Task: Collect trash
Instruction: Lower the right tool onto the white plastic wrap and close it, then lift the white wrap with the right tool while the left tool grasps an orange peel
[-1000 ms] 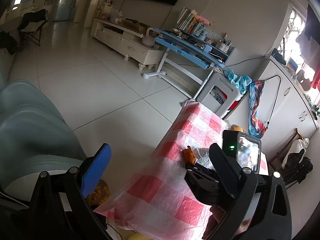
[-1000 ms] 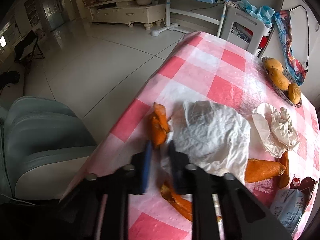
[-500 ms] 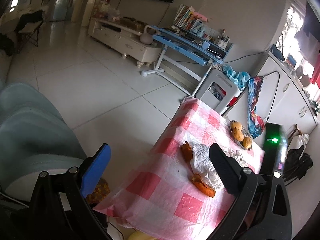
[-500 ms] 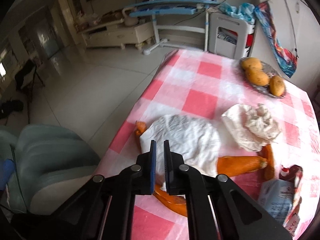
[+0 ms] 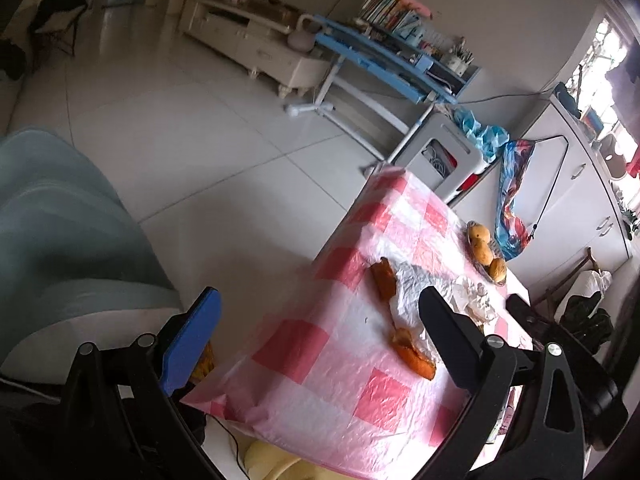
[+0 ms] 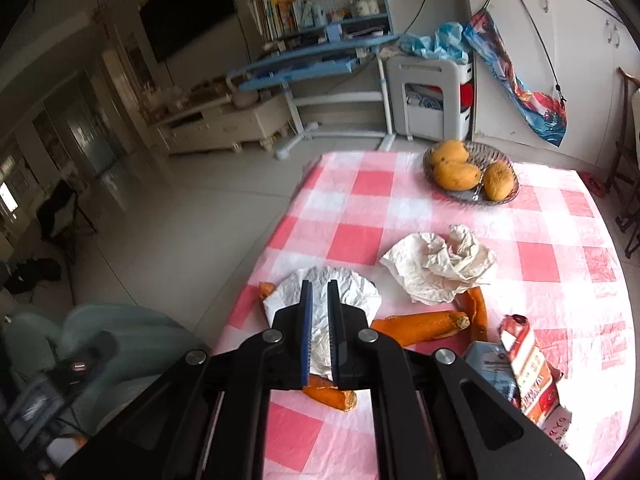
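On the checked tablecloth every scrap remains: mango peels, crumpled napkin, wrappers. Right gripper pinches the flat white tissue; left gripper gapes empty.

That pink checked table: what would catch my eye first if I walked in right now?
Probably the orange peels strewn across the near half of the checked tablecloth, among a flat white paper and a crumpled paper wad. At the far edge a glass bowl holds three mangoes. In the foreground the right gripper hangs shut above the flat paper.
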Demonstrator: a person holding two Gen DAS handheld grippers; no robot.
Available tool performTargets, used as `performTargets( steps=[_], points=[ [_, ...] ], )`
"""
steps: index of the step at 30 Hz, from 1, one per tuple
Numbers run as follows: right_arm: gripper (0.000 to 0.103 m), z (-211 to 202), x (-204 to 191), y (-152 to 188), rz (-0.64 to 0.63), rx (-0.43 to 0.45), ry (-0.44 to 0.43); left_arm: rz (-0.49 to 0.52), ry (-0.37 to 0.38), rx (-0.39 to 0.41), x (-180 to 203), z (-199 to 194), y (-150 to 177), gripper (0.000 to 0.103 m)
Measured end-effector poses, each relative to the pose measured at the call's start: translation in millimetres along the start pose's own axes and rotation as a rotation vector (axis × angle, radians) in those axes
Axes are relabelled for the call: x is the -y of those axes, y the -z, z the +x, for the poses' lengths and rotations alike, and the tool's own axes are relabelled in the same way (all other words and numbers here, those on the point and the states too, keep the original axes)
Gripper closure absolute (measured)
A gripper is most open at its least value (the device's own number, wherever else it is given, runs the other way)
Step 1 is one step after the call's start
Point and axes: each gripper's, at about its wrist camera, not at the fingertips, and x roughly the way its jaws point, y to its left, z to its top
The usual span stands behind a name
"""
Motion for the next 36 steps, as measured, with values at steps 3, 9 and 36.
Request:
performTargets(
  steps=[3, 9, 36],
  points=[
    [0.095, -16, 10, 6, 0.018, 0.028, -0.038, -0.031, 0.009, -0.03, -7, 8, 1, 0.008],
    [0.095, -36, 32, 22, 0.04, 0.045, -0.104, -0.081, -0.015, -0.066, -21, 23, 4, 0.008],
    [0.077, 21, 36, 16, -0.08, -0.054, -0.242, 0.312, -0.139, -0.028, 43, 42, 38, 0.008]
  ],
)
